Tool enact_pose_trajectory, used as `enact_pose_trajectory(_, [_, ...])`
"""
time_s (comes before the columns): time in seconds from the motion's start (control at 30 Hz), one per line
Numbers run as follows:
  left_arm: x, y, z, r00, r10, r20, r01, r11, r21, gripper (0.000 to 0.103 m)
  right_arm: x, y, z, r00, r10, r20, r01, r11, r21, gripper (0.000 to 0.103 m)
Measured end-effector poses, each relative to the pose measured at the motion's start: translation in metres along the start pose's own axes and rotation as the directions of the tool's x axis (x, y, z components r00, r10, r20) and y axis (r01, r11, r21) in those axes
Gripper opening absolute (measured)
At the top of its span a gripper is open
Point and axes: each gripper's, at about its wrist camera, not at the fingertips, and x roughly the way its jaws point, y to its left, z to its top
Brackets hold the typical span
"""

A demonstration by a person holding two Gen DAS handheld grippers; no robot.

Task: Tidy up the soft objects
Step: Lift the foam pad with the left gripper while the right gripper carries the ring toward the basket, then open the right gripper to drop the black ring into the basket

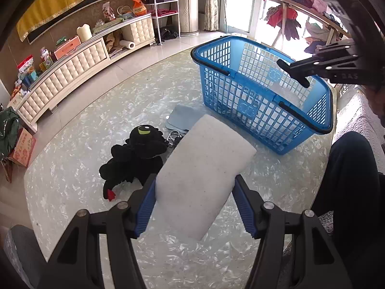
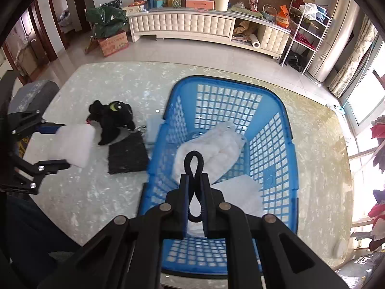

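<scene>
My left gripper is shut on a white foam block and holds it above the table; it also shows in the right wrist view. My right gripper is shut on a black loop, which looks like the handle of the blue basket, over the basket. The basket holds white soft cloth and a white pad. A black plush dragon lies on the table left of the foam.
A black mat and a pale blue pad lie between plush and basket, with metal rings. The marble table ends at a chair on the left. A cabinet stands beyond.
</scene>
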Motion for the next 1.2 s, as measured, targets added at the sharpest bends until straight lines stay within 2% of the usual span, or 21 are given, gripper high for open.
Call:
enact_pose_trajectory(0.27, [0.005, -0.006, 0.007, 1.000, -0.004, -0.013, 0.004, 1.000, -0.001, 0.060, 0.043, -0.028, 0.011, 0.996, -0.029, -0.082, 0.030, 1.000, 0.004, 0.008])
enact_pose_trajectory(0.6, [0.012, -0.007, 0.011, 1.000, -0.004, -0.030, 0.003, 1.000, -0.004, 0.060, 0.101, -0.048, 0.021, 0.976, -0.049, -0.211, 0.045, 0.999, -0.022, 0.008])
enact_pose_trajectory(0.67, [0.014, -0.006, 0.011, 0.999, -0.004, -0.034, 0.004, 1.000, -0.004, 0.060, 0.103, -0.049, 0.025, 0.975, -0.059, -0.215, 0.054, 0.998, -0.031, 0.009])
enact_pose_trajectory(0.73, [0.015, -0.006, 0.012, 0.999, -0.002, -0.038, 0.002, 1.000, -0.006, 0.060, 0.107, -0.049, 0.031, 0.968, -0.116, -0.224, 0.103, 0.992, -0.066, 0.009])
enact_pose_trajectory(0.9, [0.019, -0.006, 0.014, 0.999, -0.005, -0.042, 0.005, 1.000, -0.009, 0.060, 0.114, -0.050, 0.037, 0.962, -0.126, -0.241, 0.107, 0.990, -0.092, 0.010])
enact_pose_trajectory(0.93, [0.019, -0.006, 0.014, 0.999, -0.006, -0.042, 0.005, 1.000, -0.008, 0.060, 0.115, -0.050, 0.037, 0.962, -0.129, -0.242, 0.109, 0.989, -0.095, 0.014])
enact_pose_trajectory(1.07, [0.021, -0.005, 0.014, 0.999, -0.010, -0.046, 0.009, 1.000, -0.005, 0.060, 0.118, -0.047, 0.038, 0.963, -0.129, -0.238, 0.107, 0.989, -0.100, 0.041])
enact_pose_trajectory(1.1, [0.021, -0.006, 0.013, 0.999, -0.010, -0.048, 0.010, 1.000, -0.005, 0.060, 0.118, -0.046, 0.038, 0.964, -0.123, -0.237, 0.101, 0.990, -0.102, 0.044])
enact_pose_trajectory(1.17, [0.023, -0.005, 0.012, 0.999, -0.003, -0.055, 0.002, 1.000, -0.005, 0.060, 0.118, -0.042, 0.037, 0.965, -0.112, -0.237, 0.087, 0.990, -0.112, 0.062])
enact_pose_trajectory(1.2, [0.023, -0.005, 0.013, 0.998, 0.000, -0.057, 0.000, 1.000, -0.006, 0.060, 0.119, -0.037, 0.035, 0.966, -0.112, -0.234, 0.086, 0.989, -0.118, 0.066])
